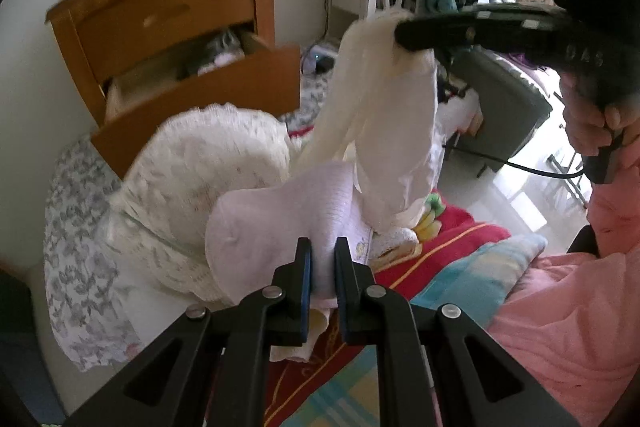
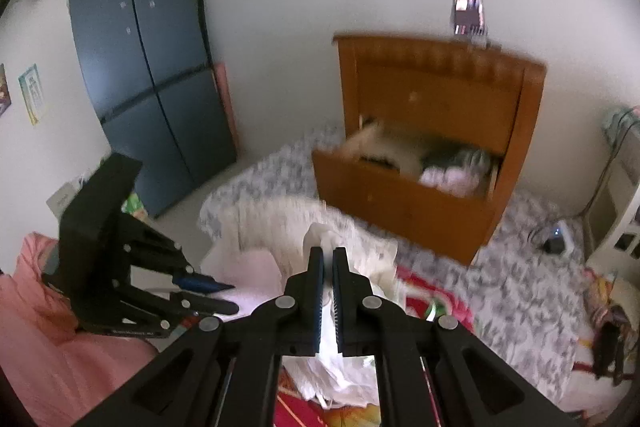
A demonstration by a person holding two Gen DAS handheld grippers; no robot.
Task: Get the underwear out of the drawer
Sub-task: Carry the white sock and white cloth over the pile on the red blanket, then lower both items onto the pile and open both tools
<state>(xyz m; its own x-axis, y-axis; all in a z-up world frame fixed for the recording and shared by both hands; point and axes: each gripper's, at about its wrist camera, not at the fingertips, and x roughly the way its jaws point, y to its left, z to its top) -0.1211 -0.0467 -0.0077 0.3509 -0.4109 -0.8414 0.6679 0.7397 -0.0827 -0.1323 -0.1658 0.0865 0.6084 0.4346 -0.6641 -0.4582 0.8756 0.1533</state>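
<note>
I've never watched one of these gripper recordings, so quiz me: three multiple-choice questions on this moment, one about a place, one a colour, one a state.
1. Where is the wooden drawer?
A. in the nightstand, pulled out
B. on the bed
C. under the fridge

2. What colour is the fridge?
A. white
B. dark blue-grey
C. red

3. What is the left gripper doing?
A. hanging open
B. clamped on a pale pink garment
C. gripping the drawer front

Answers: 1 A, clothes show inside the gap. 2 B, dark doors against the white wall. 3 B, cloth is pinched between its fingers.
</note>
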